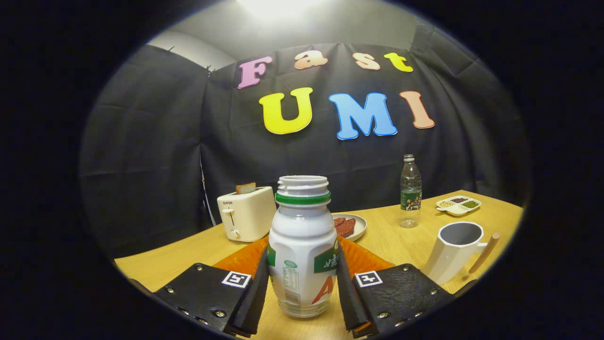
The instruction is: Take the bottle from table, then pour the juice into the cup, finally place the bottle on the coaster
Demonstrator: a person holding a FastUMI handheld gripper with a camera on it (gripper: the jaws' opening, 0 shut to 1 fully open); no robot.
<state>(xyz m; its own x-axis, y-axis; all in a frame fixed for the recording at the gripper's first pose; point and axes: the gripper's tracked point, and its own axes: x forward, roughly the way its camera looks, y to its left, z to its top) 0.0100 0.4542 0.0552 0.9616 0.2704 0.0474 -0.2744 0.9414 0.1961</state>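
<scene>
A white juice bottle [302, 236] with a green neck ring and no cap stands upright between my fingers, its base at the wooden table [401, 243]. My gripper [301, 246] is shut on the bottle, one black pad against each side of its lower body. An orange ribbed coaster [240, 259] lies right behind the bottle and spreads out past both fingers. The white faceted cup [455, 250] with a wooden stick handle stands ahead to the right, beyond the right finger, with its mouth open and leaning toward me.
At the back left of the table stands a cream toaster [245, 215] with a slice of toast in it. A plate of red slices [351, 226] sits behind the bottle. Farther right are a clear water bottle [410, 193] and a small divided dish [457, 205].
</scene>
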